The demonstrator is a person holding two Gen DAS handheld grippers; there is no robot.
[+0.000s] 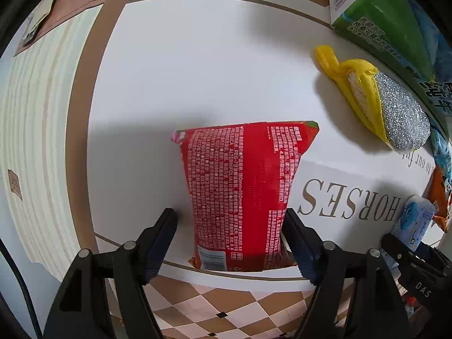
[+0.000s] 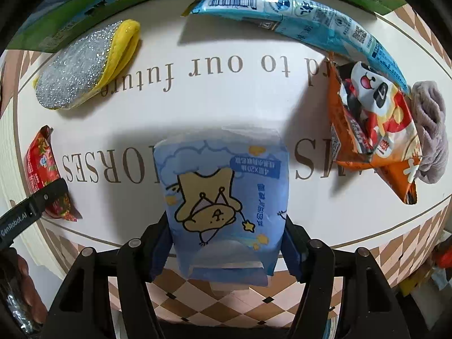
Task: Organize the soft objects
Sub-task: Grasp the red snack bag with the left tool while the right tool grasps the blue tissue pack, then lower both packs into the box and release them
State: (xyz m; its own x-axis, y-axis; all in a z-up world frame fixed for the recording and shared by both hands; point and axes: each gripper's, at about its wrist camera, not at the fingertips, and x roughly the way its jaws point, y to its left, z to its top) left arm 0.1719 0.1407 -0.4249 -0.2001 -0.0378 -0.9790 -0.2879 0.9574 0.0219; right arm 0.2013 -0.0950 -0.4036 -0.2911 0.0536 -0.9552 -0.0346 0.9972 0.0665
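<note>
**Both claws at packs on the white mat**

Right now the red printed plastic pack [image 1: 243, 197] lies flat on the white mat w/ brown lettering [image 1: 197, 70], between the fingers of the left gripper [image 1: 230, 226]. Jaws stand apart: right finger touches the pack's edge, left finger shows a gap beside it, so not clamped. In the right wrist view the same red pack [image 2: 42, 169] sits at the mat's [image 2: 226, 107] left edge w/ a black finger over it.

The right gripper [image 2: 226, 231] is closed on the light-blue tissue pack w/ a cartoon bear print [image 2: 226, 197]; both fingers press its sides, and it sits over the mat's near edge. The left wrist view catches this pack [image 1: 415, 220] at far right.

Further out: a yellow cloth scrubber w/ silver glitter face [image 2: 82, 73] lies near the mat's far left, also seen in the left view [image 1: 389, 104]. A long pale-blue wrapper w/ barcode [image 2: 296, 14] lies along the far edge. An orange crinkled snack bag w/ panda picture [image 2: 373, 130] lies at right, touching a grey-purple fuzzy cloth [image 2: 432, 130]. A green printed carton [image 1: 381, 14] stands beyond the mat. Checkered brown-and-pink tabletop [image 2: 226, 296] shows beneath.
</note>
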